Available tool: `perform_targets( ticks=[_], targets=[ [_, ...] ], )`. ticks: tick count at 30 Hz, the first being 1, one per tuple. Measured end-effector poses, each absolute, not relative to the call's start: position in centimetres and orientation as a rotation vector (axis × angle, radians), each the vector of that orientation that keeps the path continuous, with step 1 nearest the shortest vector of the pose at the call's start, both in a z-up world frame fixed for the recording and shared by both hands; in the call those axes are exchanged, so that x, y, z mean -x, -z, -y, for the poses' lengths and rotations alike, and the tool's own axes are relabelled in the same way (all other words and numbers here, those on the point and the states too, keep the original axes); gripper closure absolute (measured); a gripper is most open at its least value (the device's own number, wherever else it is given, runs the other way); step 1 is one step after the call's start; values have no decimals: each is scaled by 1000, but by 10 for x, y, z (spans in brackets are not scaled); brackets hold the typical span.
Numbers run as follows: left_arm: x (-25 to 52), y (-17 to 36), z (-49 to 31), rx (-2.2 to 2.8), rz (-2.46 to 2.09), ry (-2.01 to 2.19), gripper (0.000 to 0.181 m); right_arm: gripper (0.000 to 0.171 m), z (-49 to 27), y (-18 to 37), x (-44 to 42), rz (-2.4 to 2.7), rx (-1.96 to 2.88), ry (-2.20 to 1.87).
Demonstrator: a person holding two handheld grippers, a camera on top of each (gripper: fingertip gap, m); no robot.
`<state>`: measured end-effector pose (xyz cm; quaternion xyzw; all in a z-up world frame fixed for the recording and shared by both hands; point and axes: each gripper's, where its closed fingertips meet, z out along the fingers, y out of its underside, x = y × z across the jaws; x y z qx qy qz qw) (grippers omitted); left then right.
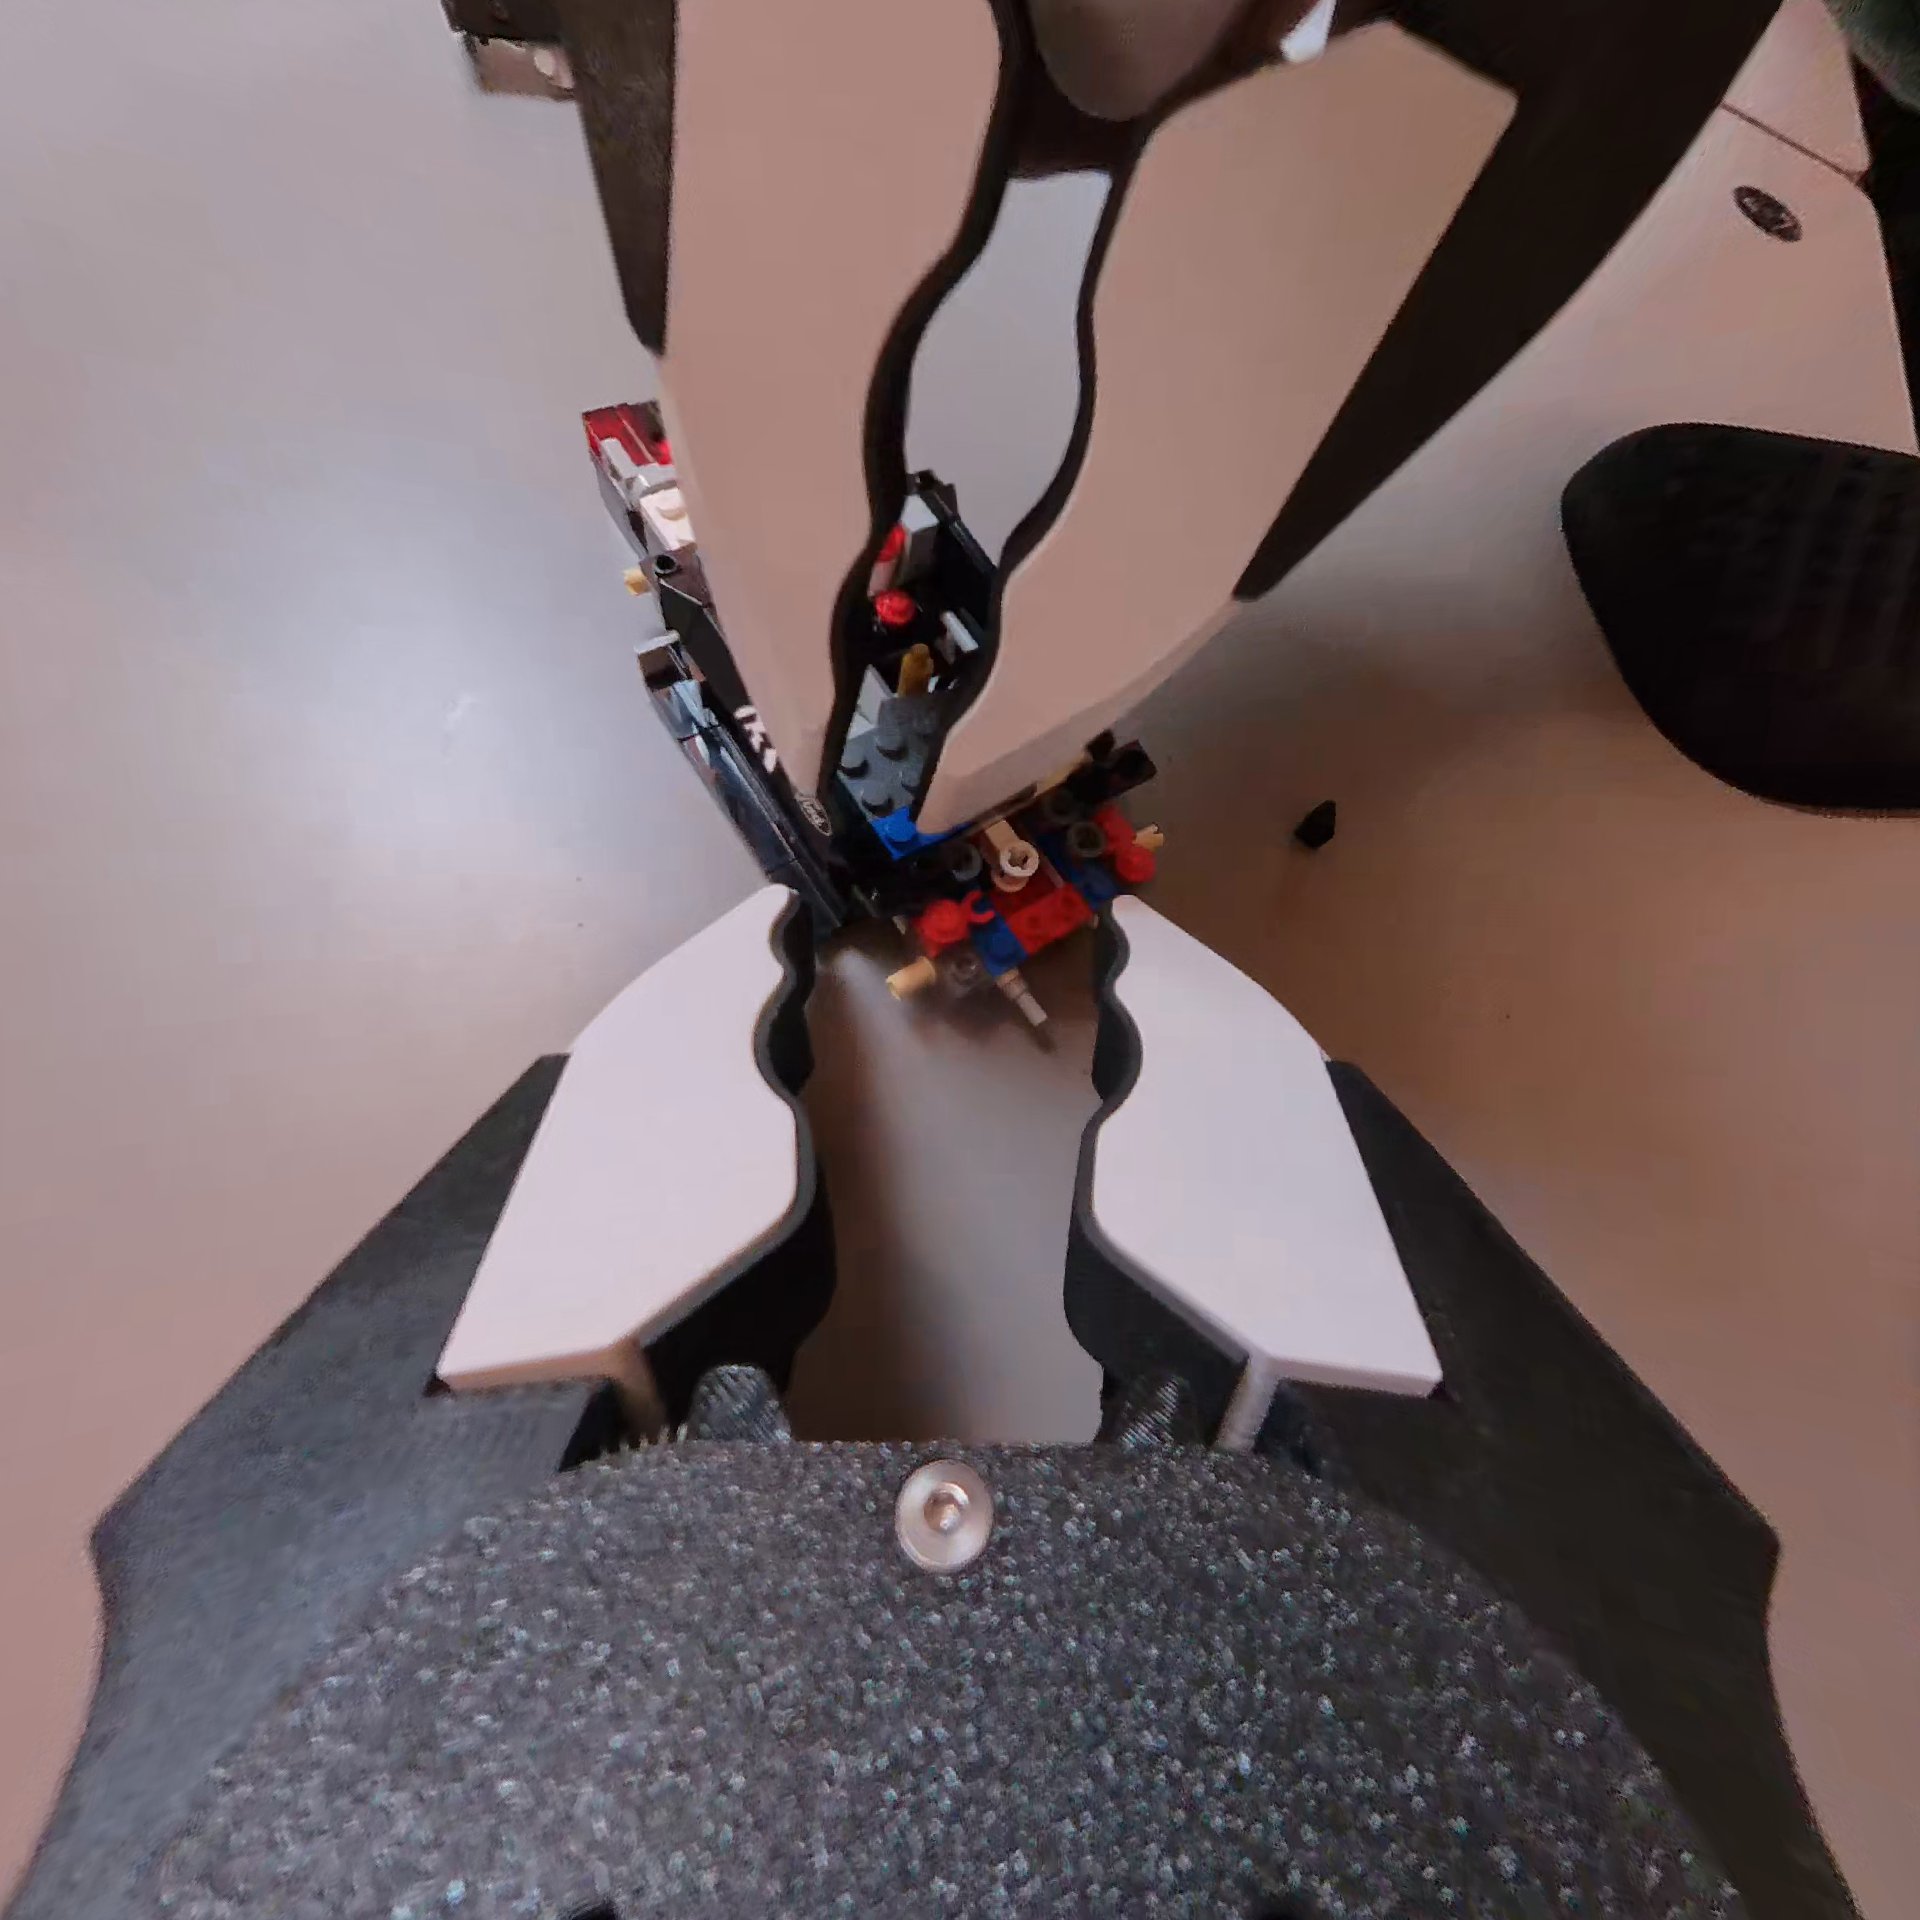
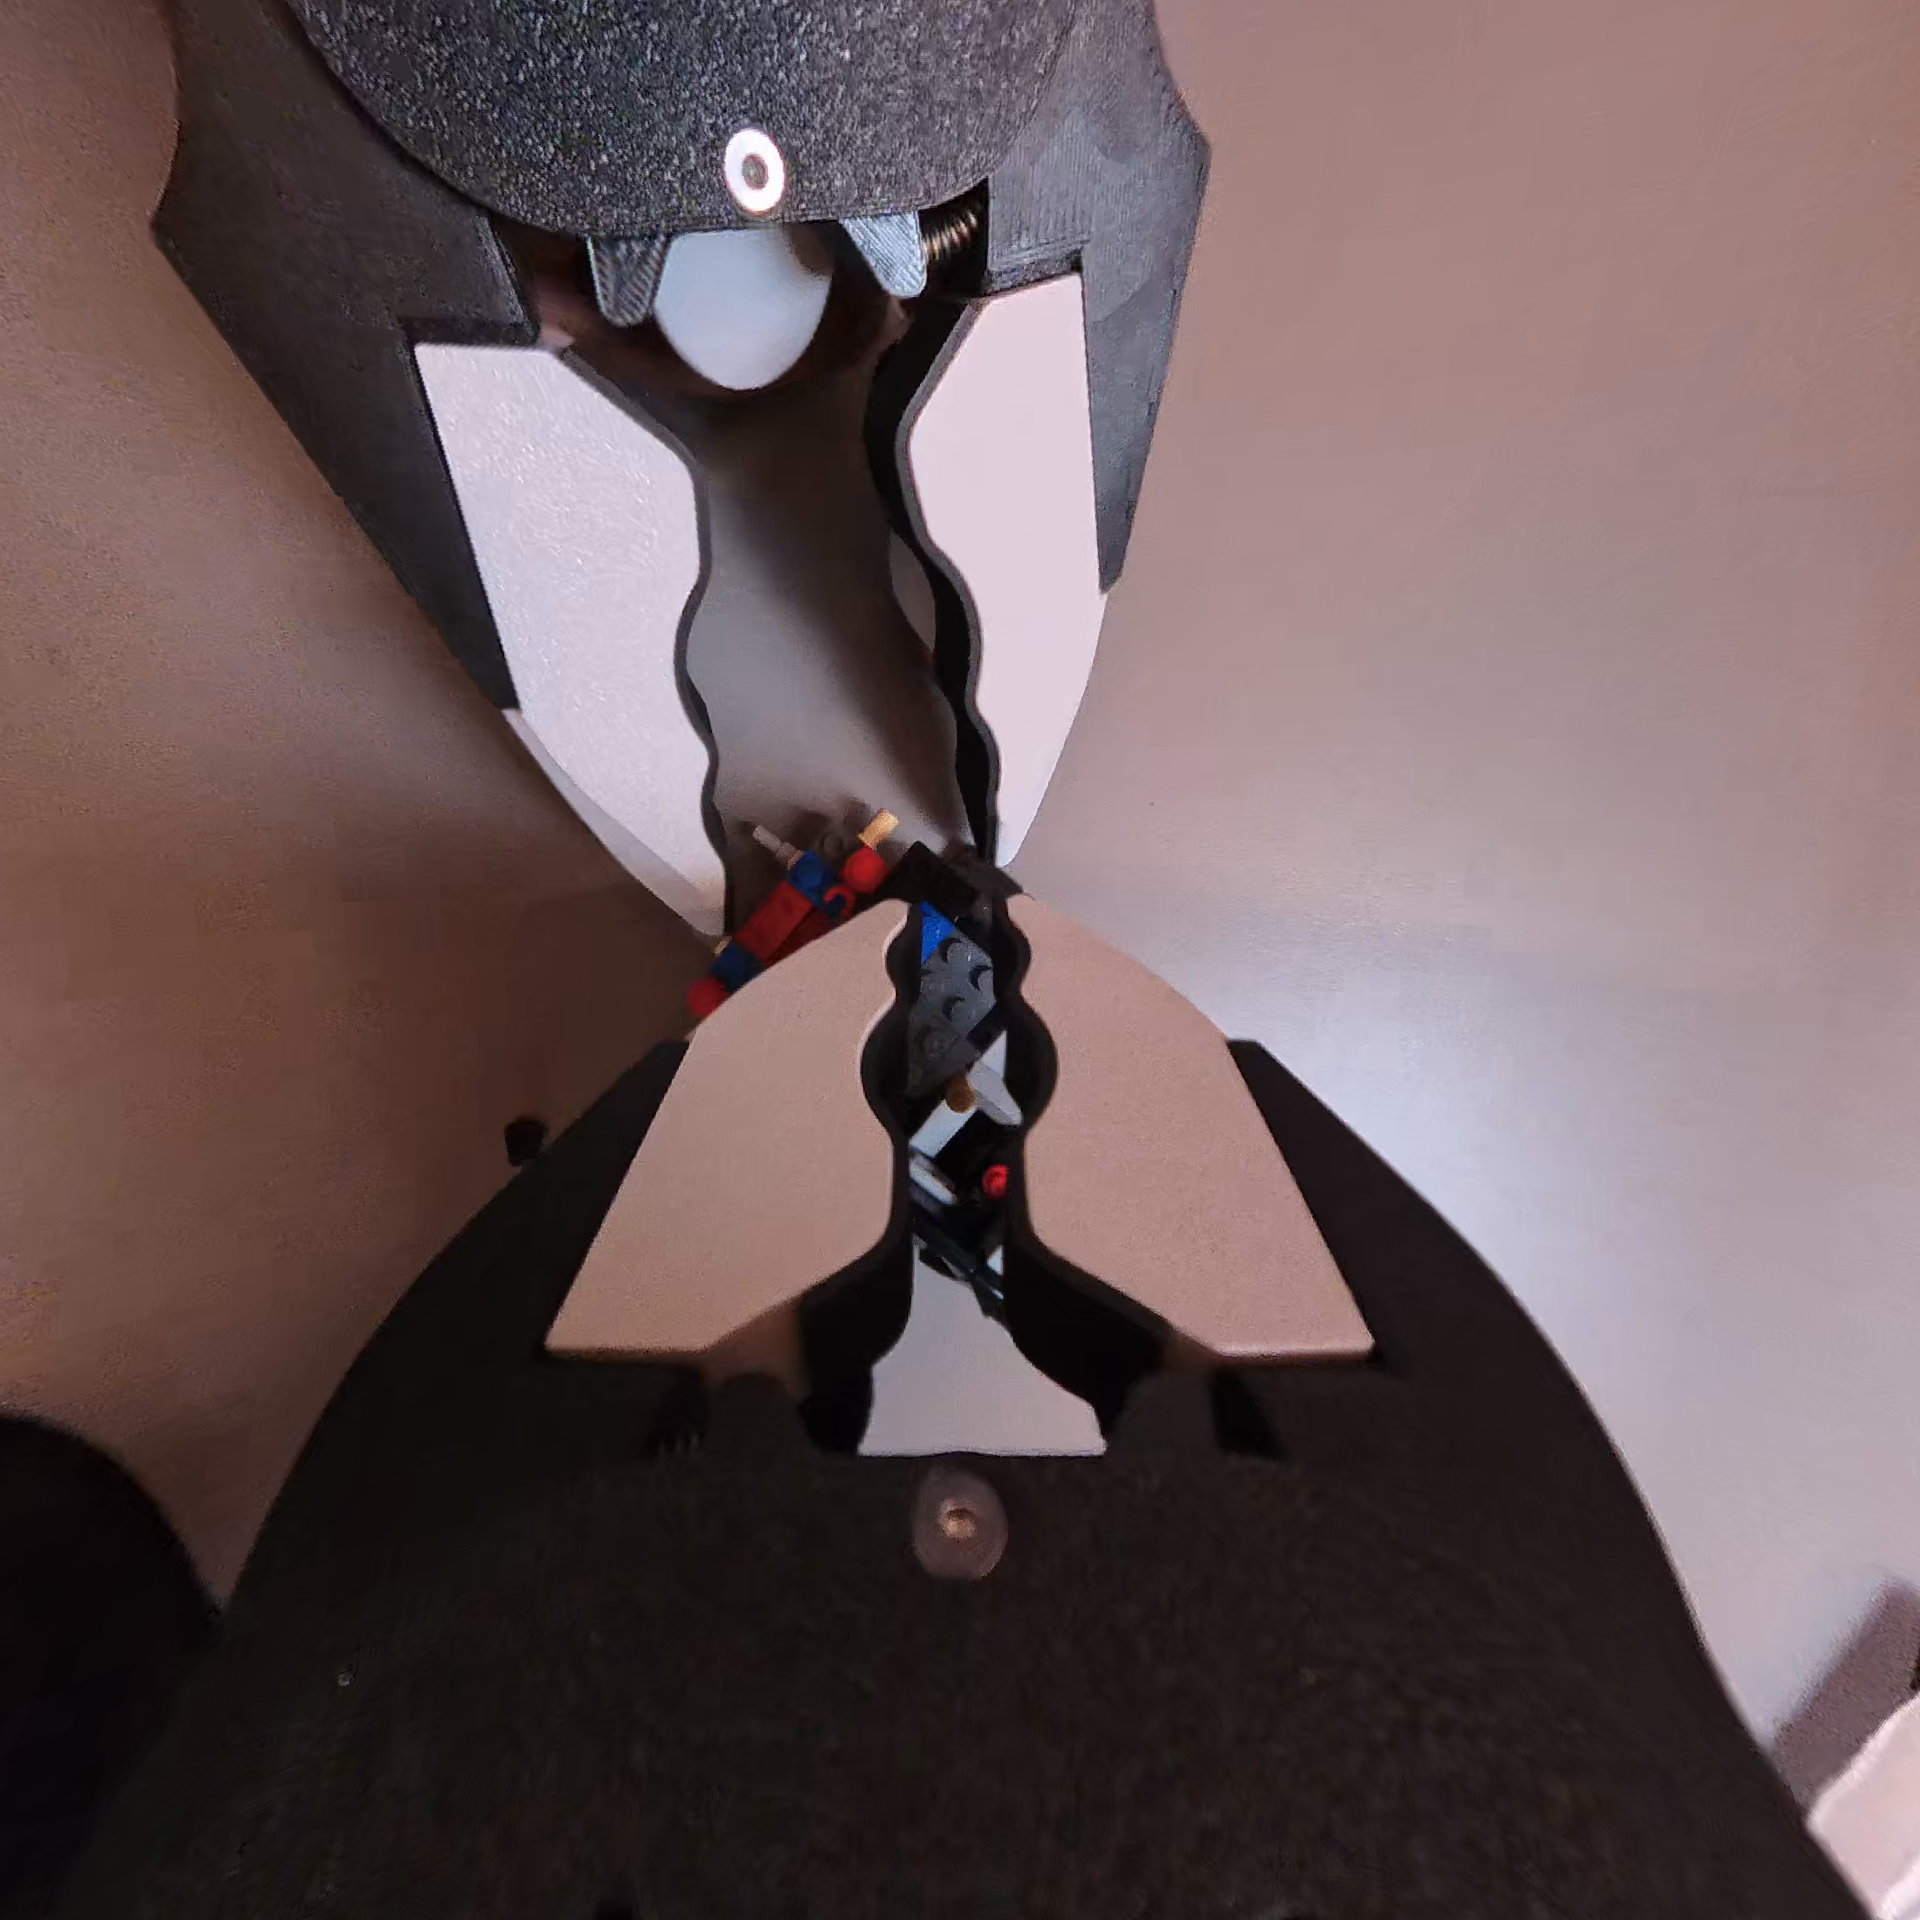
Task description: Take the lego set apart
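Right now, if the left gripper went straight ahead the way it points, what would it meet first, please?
Most likely the lego set: its red and blue brick end sits just past the open left gripper. The right gripper, clamping the set, lies just beyond.

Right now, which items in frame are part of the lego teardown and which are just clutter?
In the job:
- lego set, black body with a red and blue chassis
- right hand-held gripper, shut on the lego set
- left hand-held gripper, open at the chassis end

Lying about:
- small black piece on the table
- black chair seat
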<state>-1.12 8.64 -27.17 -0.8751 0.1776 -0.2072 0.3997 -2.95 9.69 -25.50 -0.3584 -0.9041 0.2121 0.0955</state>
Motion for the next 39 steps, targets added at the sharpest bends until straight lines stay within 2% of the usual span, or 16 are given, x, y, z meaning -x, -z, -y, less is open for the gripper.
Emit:
perform_targets(
  ticks=[5,10,13,16,20,22,25,32,39],
  targets=[
    [-1,272,-81,2214,-497,577,130,157,-107,239,20,2579,1128,-651],
    [-51,270,-75,2183,-636,654,132,157,-122,237,-15,2373,1323,-717],
    [-75,269,-76,2157,-765,626,133,148,-121,243,-33,2286,1446,-735],
    [-70,261,-78,2136,-745,619,134,133,-118,250,-39,2217,1525,-697],
    [-37,253,-86,2131,-634,537,134,133,-125,260,-32,2201,1460,-510],
    [-20,248,-88,2122,-599,478,133,138,-128,267,-27,2259,1379,-398],
    [3,248,-89,2132,-568,391,127,160,-124,274,-22,2376,1229,-305],
    [8,252,-77,2179,-750,289,97,161,-68,274,-19,2567,759,-412],
    [-6,272,-66,2274,-831,276,91,151,-59,247,-25,2387,875,-622]
  ],
)
